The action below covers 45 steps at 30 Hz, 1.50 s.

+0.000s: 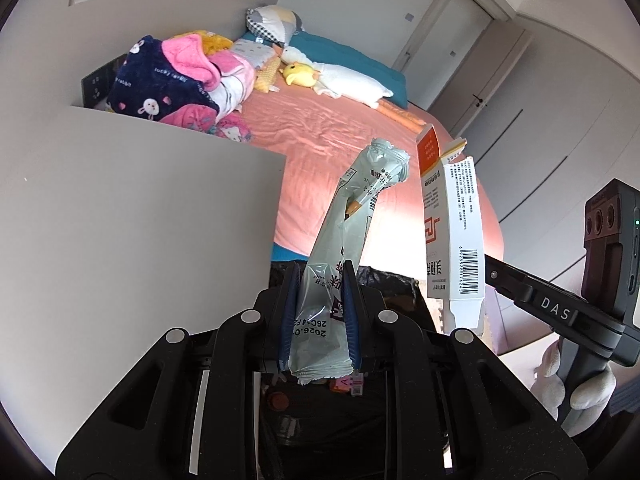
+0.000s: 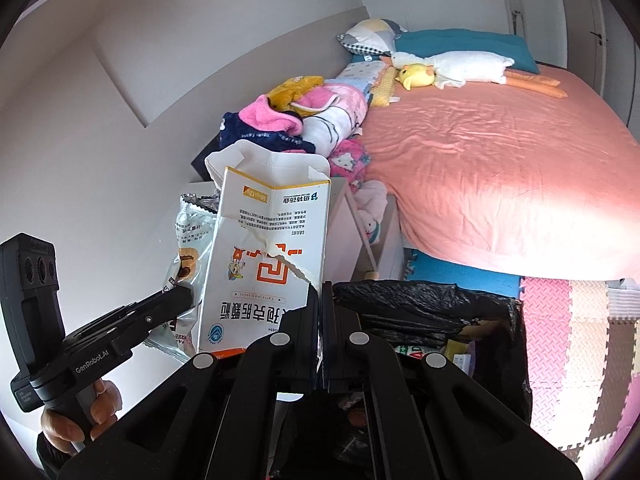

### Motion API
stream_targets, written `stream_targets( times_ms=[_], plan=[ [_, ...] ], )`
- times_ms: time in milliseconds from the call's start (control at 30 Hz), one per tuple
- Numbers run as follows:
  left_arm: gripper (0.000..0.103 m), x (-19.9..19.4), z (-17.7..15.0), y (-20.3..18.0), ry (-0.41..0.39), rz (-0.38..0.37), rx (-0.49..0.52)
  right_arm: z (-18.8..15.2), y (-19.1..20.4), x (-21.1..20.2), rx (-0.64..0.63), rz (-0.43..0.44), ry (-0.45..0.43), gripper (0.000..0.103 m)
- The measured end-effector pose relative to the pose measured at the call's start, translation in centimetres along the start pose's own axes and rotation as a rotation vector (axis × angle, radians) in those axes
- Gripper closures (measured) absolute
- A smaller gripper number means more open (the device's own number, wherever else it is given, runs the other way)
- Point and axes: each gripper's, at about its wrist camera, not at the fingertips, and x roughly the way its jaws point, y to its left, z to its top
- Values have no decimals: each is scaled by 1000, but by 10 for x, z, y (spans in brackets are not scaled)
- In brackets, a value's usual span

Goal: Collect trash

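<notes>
Above the black-lined trash bin point(image 2: 440, 312), your left gripper point(image 1: 320, 312) pinched a pale snack wrapper point(image 1: 352, 208) in its jaws. Your right gripper point(image 2: 320, 320) clamped a torn white carton point(image 2: 268, 240). Neither piece had been dropped in yet.

below the grippers: the black-lined trash bin point(image 2: 440, 312) is gaping open at lower centre, rubbish already lying inside.
left of frame: a white tabletop point(image 1: 140, 220) is filling the left wrist view's left half, blocking passage there.
between the grippers: the pale green wrapper point(image 1: 340, 248) and white carton point(image 1: 452, 232) are standing close together, narrowing the gap.
beyond: the pink bed point(image 2: 500, 184) is closing off the upper right.
</notes>
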Motion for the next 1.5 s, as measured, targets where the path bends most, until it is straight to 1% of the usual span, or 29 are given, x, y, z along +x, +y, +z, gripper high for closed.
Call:
stream_targets(
  times_ms=[333,433,467,500,533,567,600,633,700,767,1000,1500],
  plan=[
    [82,30,0,-49,62,-66,80,-6,-50,-21,66,-77,1,101],
    [82,38,0,-56,90,-91,79,-6,-60,-25,79,-86,8,101],
    [71,42,1,-56,114,-105,73,-6,-65,-28,88,-78,13,100],
    [56,48,0,-56,159,-121,61,-6,-70,-31,101,-59,18,96],
    [11,54,-1,-56,210,-111,45,-6,-71,-34,108,-46,21,71],
    [6,60,-4,-55,248,-78,34,-7,-73,-39,114,-42,14,32],
    [6,65,-6,-55,272,-56,35,-7,-74,-45,118,-55,-5,21],
    [6,68,-7,-54,275,-48,34,-8,-76,-52,119,-77,-40,19],
    [6,70,-9,-50,271,-44,11,-8,-80,-60,115,-101,-64,19],
    [6,72,-8,-48,275,-45,-7,-7,-84,-63,135,-100,-75,19],
    [6,65,-5,-55,232,-21,46,-7,-87,-62,148,-105,-75,19],
    [6,61,-4,-57,220,-27,72,-5,-76,-58,128,-107,-79,19]
  ],
)
